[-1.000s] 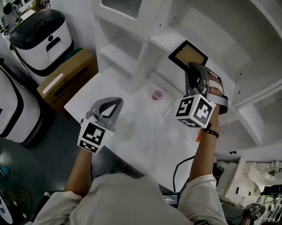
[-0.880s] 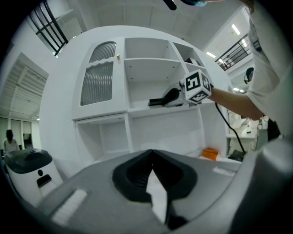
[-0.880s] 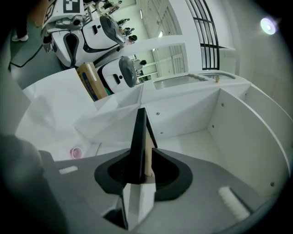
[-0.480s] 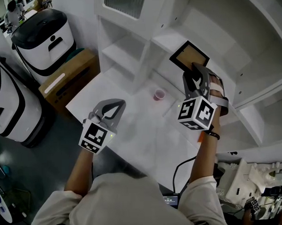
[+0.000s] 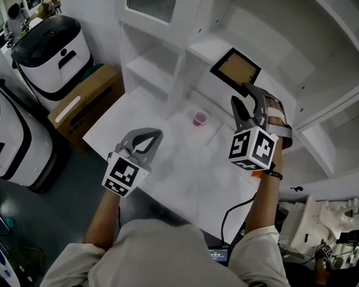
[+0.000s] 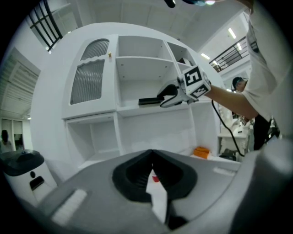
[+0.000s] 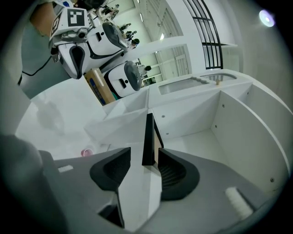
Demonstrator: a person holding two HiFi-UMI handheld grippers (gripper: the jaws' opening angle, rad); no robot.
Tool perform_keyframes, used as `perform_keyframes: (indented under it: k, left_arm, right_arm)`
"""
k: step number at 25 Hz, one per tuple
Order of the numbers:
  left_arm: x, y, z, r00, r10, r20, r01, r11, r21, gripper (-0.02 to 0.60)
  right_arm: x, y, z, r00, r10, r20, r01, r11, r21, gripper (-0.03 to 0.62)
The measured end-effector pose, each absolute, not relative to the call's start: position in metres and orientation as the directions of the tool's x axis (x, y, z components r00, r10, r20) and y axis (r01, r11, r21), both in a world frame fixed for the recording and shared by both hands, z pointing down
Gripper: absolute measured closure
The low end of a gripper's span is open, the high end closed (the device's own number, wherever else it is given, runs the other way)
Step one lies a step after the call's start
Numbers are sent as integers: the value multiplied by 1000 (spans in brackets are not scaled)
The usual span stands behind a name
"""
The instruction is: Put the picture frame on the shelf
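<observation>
The picture frame (image 5: 235,67), black-rimmed with a tan face, stands on the white shelf (image 5: 214,50). In the right gripper view the picture frame (image 7: 149,137) is edge-on between my jaws, with a gap on its left side. My right gripper (image 5: 248,95) has just been opening and stands open around the frame's near edge. From the left gripper view the frame (image 6: 149,101) rests on the shelf board in front of the right gripper (image 6: 170,98). My left gripper (image 5: 145,141) hovers over the table, shut and empty.
A small pink cup (image 5: 200,118) stands on the white table (image 5: 186,169) below the shelf, and an orange thing (image 6: 200,152) lies at the table's right. A cardboard box (image 5: 84,105) and white machines (image 5: 50,47) stand on the floor at left.
The right gripper's jaws have spread apart off the frame and it has drawn back slightly. The frame stays standing on the shelf. The left gripper has hardly moved.
</observation>
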State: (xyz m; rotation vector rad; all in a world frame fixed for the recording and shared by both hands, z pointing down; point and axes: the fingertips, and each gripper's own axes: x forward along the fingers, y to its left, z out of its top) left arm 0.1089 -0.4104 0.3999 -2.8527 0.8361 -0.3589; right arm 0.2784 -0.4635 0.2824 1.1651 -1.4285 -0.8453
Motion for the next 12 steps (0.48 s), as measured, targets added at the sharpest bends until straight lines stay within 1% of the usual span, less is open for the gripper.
perform_keyframes:
  k: [5, 8, 12]
  left_arm:
    - [124, -401, 401, 835, -515, 192, -478, -853, -210, 583]
    - [129, -395, 401, 843, -502, 195, -463, -861, -211, 583]
    - [129, -391, 404, 843, -498, 201, -460, -863, -211, 583]
  right_arm:
    - [289, -451, 274, 56, -964, 261, -218, 243, 945, 429]
    - [292, -446, 271, 67, -968, 240, -211, 221, 952, 484]
    - [292, -444, 272, 70, -968, 241, -210, 221, 952, 498]
